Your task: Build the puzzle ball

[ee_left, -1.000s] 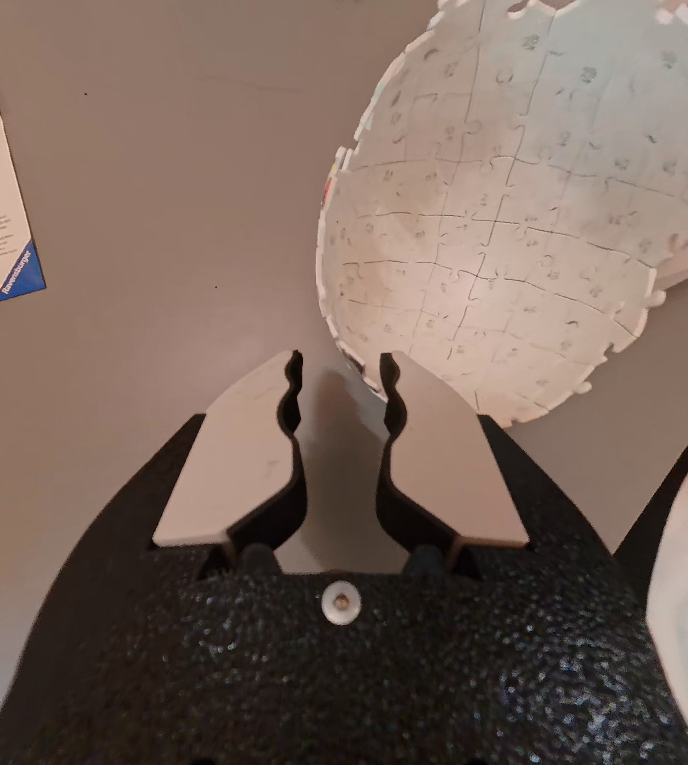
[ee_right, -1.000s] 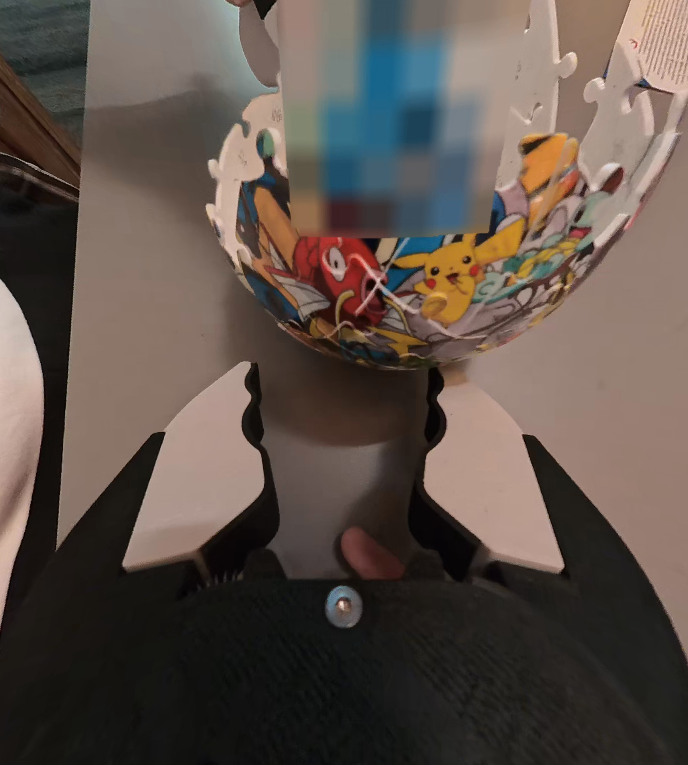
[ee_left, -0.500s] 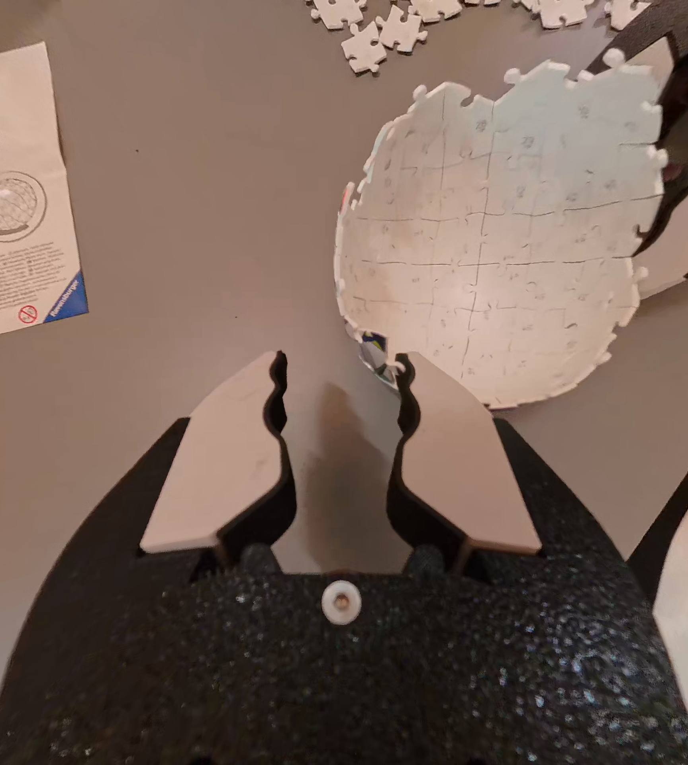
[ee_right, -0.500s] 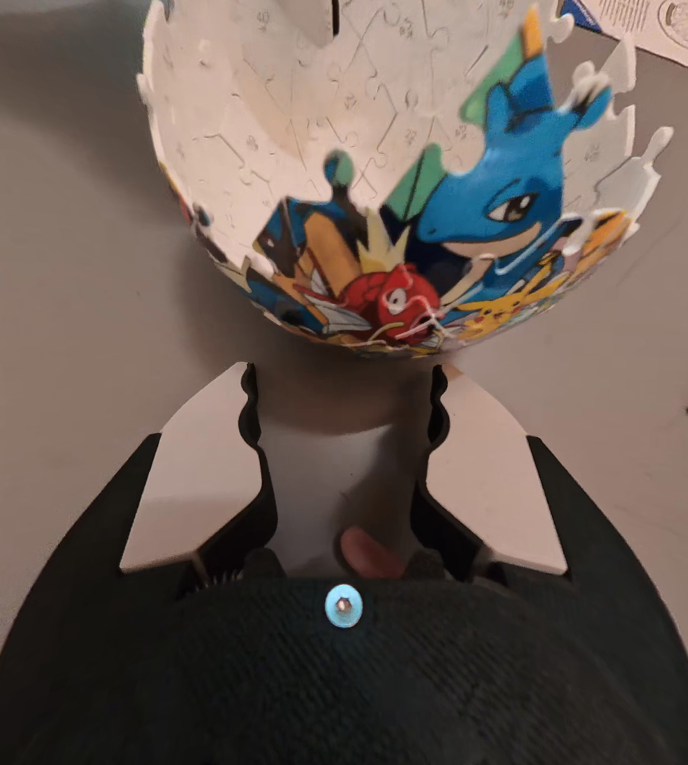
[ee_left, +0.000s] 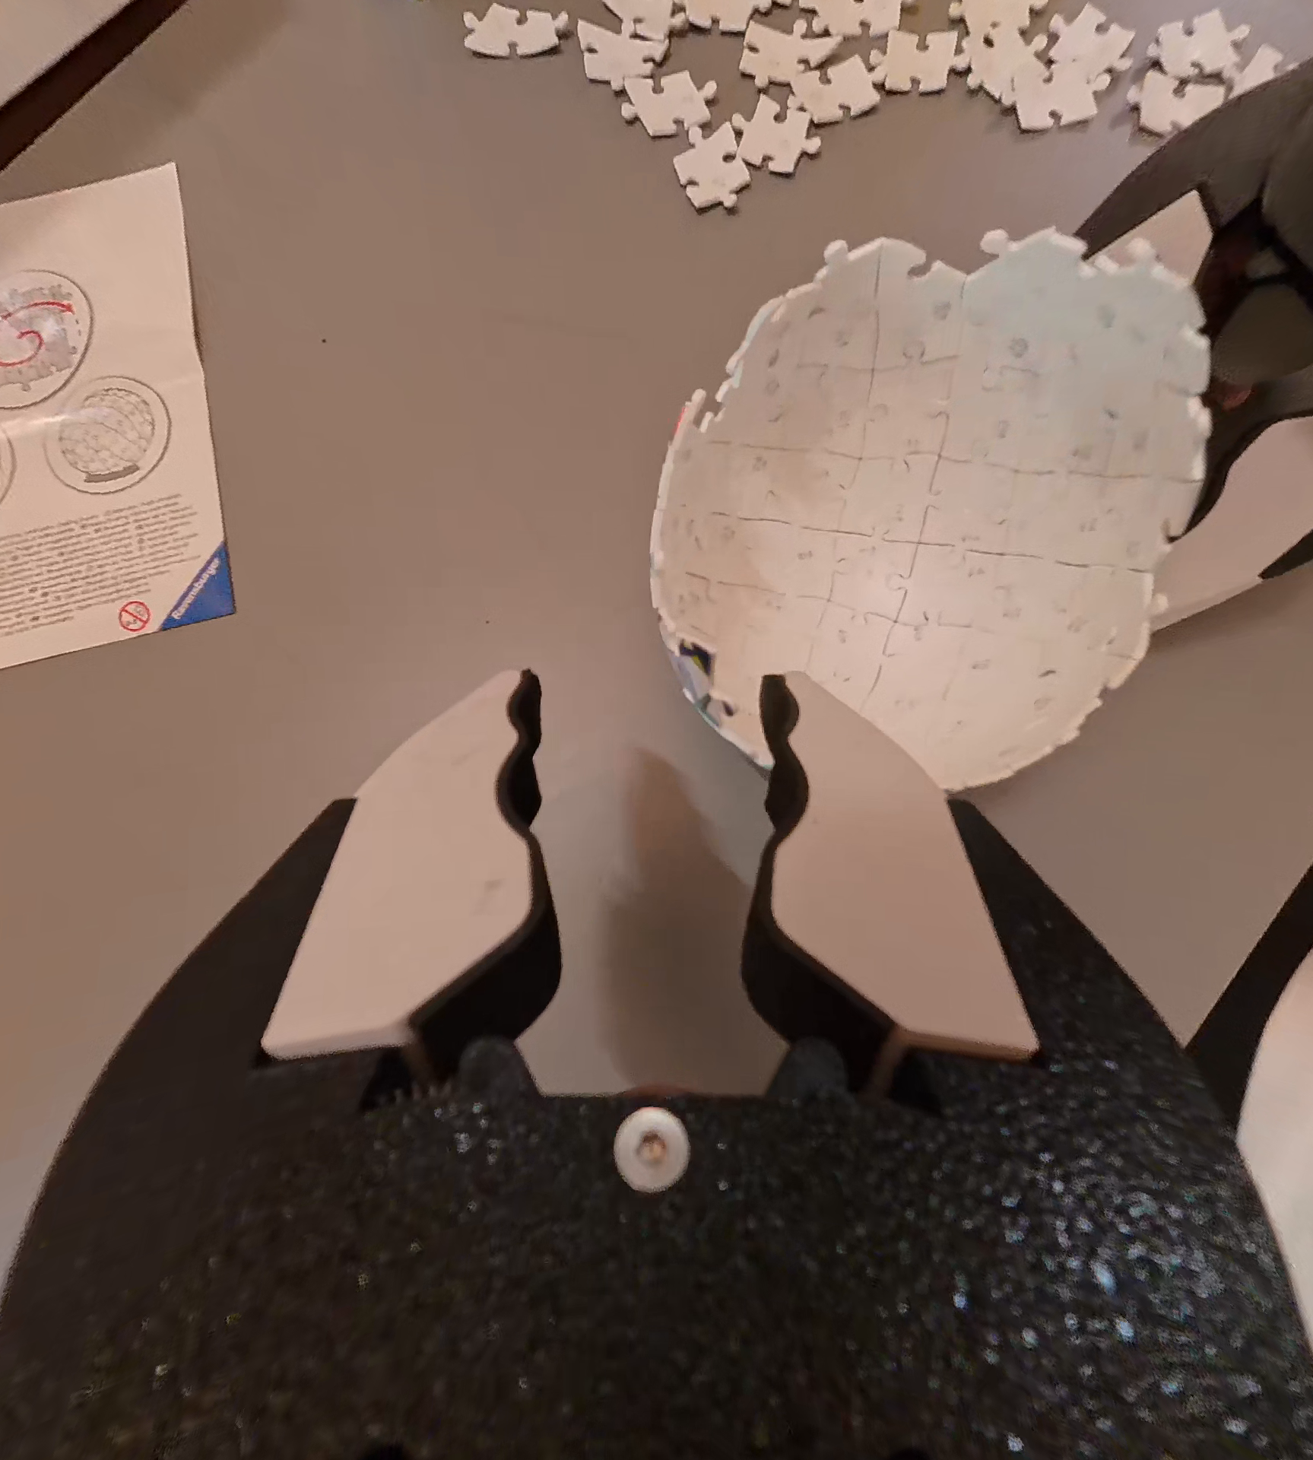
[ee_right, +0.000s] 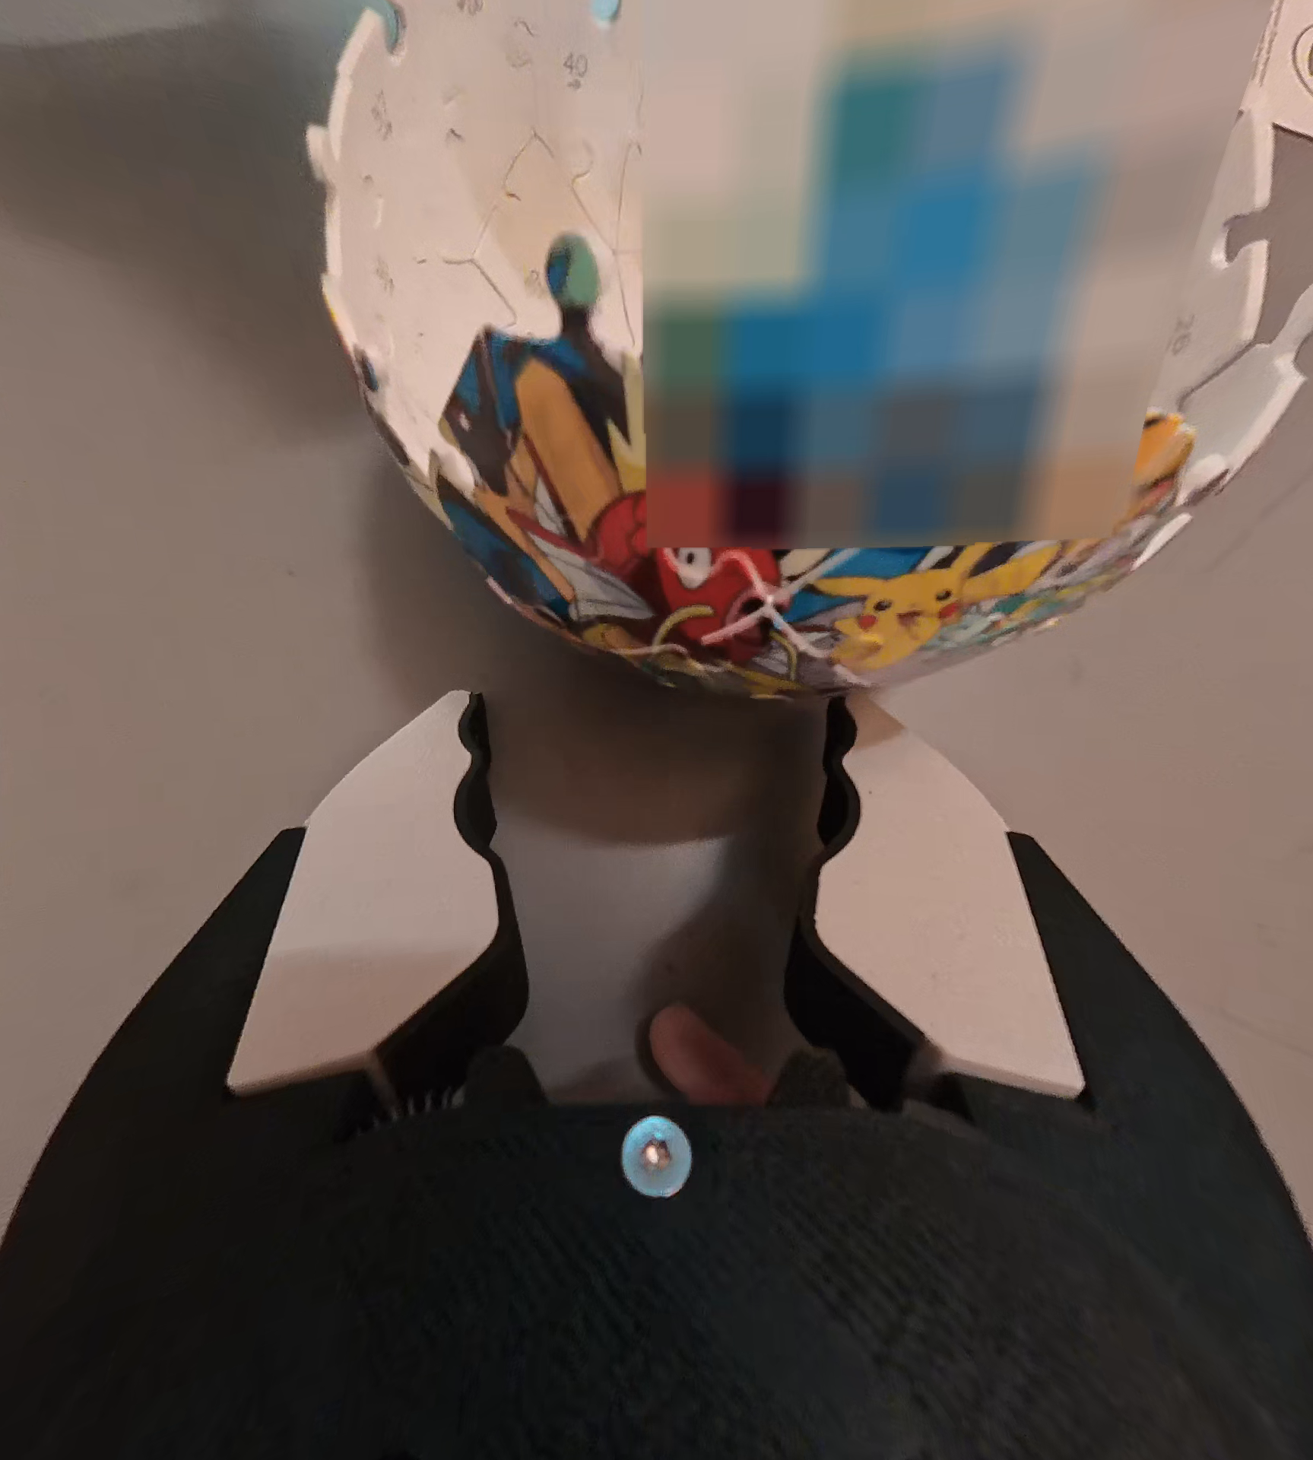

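Grey table [ee_left: 416, 332] carries one half-built puzzle ball shell of white curved pieces [ee_left: 914, 513], printed with cartoon figures outside, lying right of centre. Both the left gripper [ee_left: 645, 687] and right gripper [ee_right: 649, 703] have fingers spread, holding nothing. One paper instruction leaflet [ee_left: 68, 427] lies far left — roughly twenty loose white puzzle pieces [ee_left: 835, 79] lie far. Risk: a nudge could roll the shell or pop its joints.

Left claw [ee_left: 647, 687] and right claw [ee_right: 649, 707] agape.
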`<state>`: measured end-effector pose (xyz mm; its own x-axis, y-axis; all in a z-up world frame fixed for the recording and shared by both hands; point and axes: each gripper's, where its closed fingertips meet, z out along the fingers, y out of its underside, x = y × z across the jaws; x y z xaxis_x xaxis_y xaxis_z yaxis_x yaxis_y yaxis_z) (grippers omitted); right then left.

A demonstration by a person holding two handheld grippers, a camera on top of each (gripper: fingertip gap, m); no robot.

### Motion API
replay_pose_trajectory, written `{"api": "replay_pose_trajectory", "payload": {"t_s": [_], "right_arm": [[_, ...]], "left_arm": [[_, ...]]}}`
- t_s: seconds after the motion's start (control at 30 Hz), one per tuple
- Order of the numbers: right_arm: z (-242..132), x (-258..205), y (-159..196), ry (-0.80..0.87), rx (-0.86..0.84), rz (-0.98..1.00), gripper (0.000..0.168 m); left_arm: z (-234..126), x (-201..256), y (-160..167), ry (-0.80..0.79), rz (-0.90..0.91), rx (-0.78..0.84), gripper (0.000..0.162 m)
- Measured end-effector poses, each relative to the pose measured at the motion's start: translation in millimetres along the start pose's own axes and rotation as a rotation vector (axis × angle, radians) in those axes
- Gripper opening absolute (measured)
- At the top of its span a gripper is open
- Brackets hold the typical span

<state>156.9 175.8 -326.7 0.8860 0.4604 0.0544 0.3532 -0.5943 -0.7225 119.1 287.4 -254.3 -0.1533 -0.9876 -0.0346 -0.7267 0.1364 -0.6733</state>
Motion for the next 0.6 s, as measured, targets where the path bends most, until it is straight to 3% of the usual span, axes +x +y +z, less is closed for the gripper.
{"api": "replay_pose_trajectory", "payload": {"t_s": [0.17,0.37,0.6], "right_arm": [[0,0,0,-0.009,-0.004,0.006,0.081],[1,0,1,-0.012,-0.005,0.016,0.079],[1,4,-2,0.016,0.008,0.007,0.074]], "left_arm": [[-11,-6,-10,-0.025,0.015,0.014,0.054],[-15,5,-44,-0.041,0.133,0.024,0.052],[2,6,-57,-0.113,0.365,-0.151,0.043]]}}
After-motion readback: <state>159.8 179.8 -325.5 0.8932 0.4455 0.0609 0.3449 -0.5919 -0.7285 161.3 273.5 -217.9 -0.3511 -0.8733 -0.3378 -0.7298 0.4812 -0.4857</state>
